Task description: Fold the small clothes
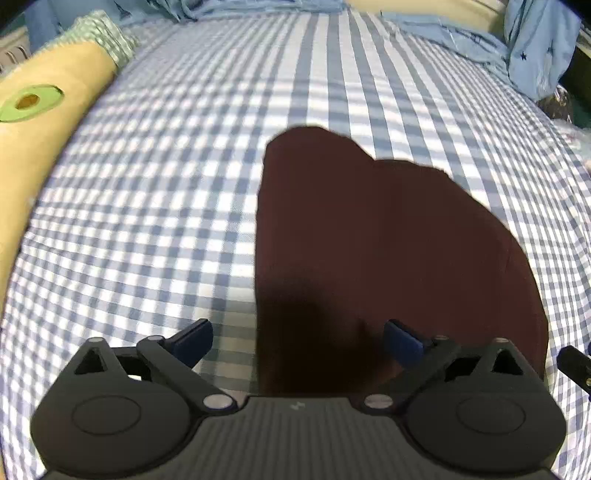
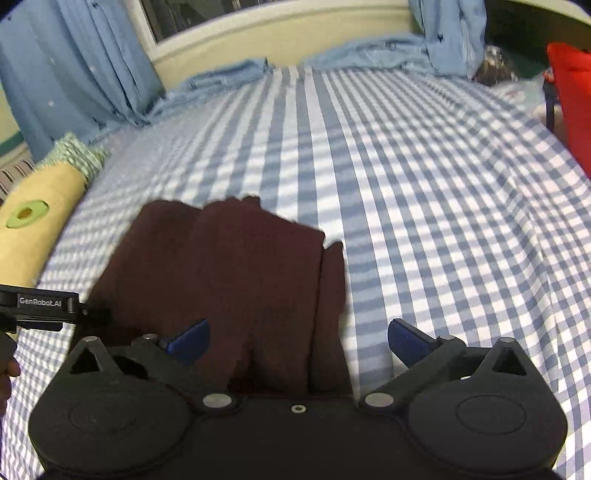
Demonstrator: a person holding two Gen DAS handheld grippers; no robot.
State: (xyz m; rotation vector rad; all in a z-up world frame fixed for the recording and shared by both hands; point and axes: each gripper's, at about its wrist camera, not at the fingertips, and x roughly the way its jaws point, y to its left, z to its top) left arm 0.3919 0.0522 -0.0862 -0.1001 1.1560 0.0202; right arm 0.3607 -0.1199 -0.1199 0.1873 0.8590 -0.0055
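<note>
A dark maroon garment [image 1: 388, 236] lies folded on the blue and white checked bedsheet [image 1: 166, 221]. My left gripper [image 1: 298, 341] hangs open over the garment's near left edge, its blue pads clear of the cloth. In the right wrist view the same maroon garment [image 2: 229, 280] lies in layered folds, a narrow strip showing along its right side. My right gripper [image 2: 298, 341] stands open above the garment's near right edge, nothing pinched between its pads. The left gripper's body [image 2: 40, 306] shows at the left edge of that view.
A yellow pillow with a green avocado print [image 1: 33, 122] lies at the bed's left side, green checked cloth [image 1: 107, 33] behind it. Blue curtains [image 2: 74, 66] and crumpled blue fabric [image 2: 369, 51] line the far edge. A red object [image 2: 574, 103] is at the right.
</note>
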